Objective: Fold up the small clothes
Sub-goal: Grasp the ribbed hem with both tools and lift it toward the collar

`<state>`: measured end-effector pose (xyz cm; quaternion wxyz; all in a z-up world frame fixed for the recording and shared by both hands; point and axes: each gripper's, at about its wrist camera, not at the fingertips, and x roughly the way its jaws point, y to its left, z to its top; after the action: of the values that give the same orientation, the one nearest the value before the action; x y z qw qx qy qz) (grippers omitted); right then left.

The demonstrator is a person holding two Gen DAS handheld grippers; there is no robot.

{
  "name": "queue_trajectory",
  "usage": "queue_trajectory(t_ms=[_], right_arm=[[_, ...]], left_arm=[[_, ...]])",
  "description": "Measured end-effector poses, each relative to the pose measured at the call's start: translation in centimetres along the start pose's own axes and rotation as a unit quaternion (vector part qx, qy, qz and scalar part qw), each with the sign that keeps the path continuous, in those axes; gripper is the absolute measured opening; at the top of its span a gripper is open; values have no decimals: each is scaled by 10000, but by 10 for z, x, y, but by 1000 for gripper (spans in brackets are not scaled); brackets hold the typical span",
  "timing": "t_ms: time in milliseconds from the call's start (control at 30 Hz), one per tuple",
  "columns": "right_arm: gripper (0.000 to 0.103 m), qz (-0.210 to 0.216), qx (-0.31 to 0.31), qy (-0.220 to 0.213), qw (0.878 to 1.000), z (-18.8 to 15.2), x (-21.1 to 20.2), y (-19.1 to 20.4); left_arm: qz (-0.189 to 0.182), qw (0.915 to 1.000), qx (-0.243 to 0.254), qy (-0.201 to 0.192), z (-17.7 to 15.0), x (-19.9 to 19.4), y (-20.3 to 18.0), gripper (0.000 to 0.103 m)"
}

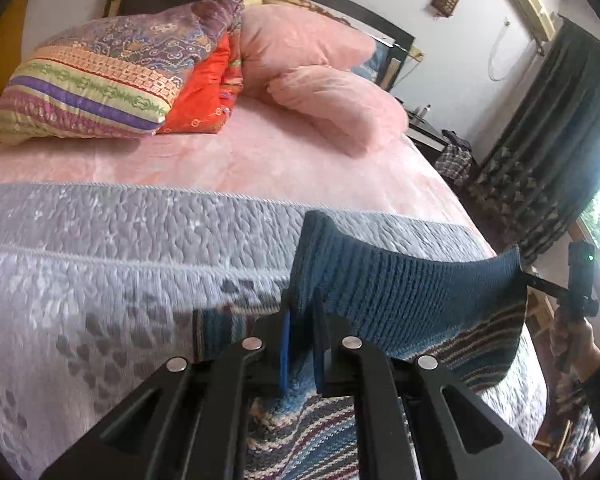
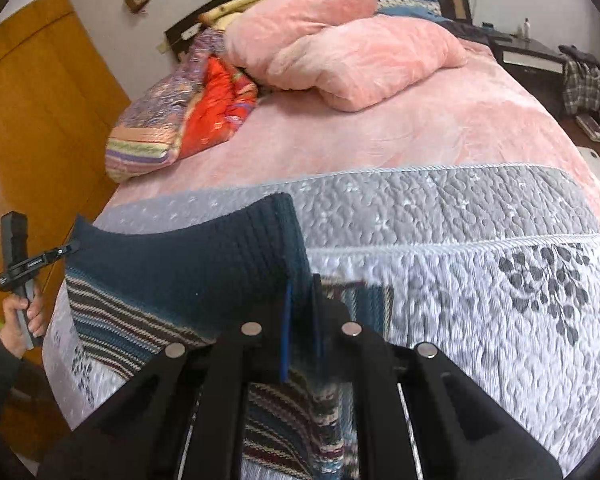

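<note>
Both grippers pinch the ribbed teal hem of a striped knit sweater [image 1: 412, 296]: left gripper [image 1: 300, 344] at one corner, right gripper [image 2: 300, 332] at the other, hem stretched between them above the quilted bedspread [image 2: 460, 264]. Uneven pulling could slip the thick knit from either grip, likely skewing the fold.

Both wrist views low, close over bed [image 1: 260, 160], facing headboard; share bed.

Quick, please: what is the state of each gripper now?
Left gripper: shut on the sweater.
Right gripper: shut on the sweater too.
</note>
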<state>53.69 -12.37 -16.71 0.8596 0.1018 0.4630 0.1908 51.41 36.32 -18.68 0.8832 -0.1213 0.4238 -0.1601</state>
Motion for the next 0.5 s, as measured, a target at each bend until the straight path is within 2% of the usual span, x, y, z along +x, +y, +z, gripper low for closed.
queue_trajectory(t_ms=[267,500], right_arm=[[7,-409,266,428,9979,21,78,-18],[7,-743,469,1053,9906,18,145,-40]], left_arm=[[496,9967,-338,543,24,82,26,8],[899,9878,-498,1169,16,144,44,8]])
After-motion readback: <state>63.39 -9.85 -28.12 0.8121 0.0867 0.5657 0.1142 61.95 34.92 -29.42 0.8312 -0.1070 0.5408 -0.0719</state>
